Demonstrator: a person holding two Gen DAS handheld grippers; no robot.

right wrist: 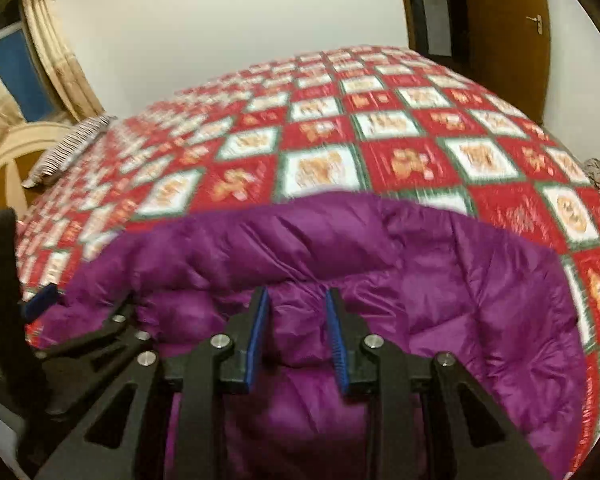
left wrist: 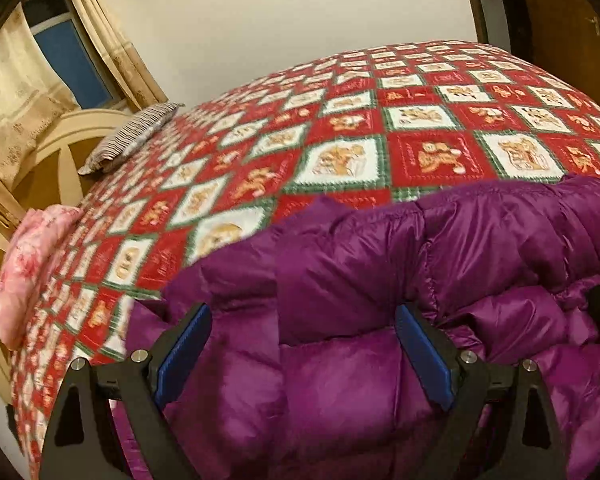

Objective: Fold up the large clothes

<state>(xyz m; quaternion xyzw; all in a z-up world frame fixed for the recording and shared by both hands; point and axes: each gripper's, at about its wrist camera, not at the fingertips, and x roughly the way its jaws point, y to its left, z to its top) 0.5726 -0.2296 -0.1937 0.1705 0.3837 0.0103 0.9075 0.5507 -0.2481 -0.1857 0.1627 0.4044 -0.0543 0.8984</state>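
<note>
garment: a shiny purple quilted puffer coat (left wrist: 380, 280) lies on the near edge of the bed, on a red, white and green checked quilt with gingerbread figures (left wrist: 340, 128).
progress so far: the coat looks already doubled over, with one puffy layer stacked on another and a rounded folded edge facing the far side of the bed; i judge at least one fold is made.
left to do: the bundle is loose and bulky, so probably another fold or a pressing-flat remains; how the sleeves lie cannot be told.
left gripper (left wrist: 304, 320): fingers spread wide, blue pads (left wrist: 180, 352) on either side of a padded section of the coat; the fabric fills the gap but whether the pads touch or press it is unclear.
right gripper (right wrist: 298, 312): fingers narrow but not closed, a ridge of purple fabric showing in the gap; whether it is pinched or merely lies behind i cannot tell.
arms together: the left gripper shows at the left edge of the right wrist view, near the coat's left end.
surroundings: a striped pillow (left wrist: 132, 136) and a pink floral pillow (left wrist: 28, 268) lie at the bed's head, well apart from the coat.
</note>
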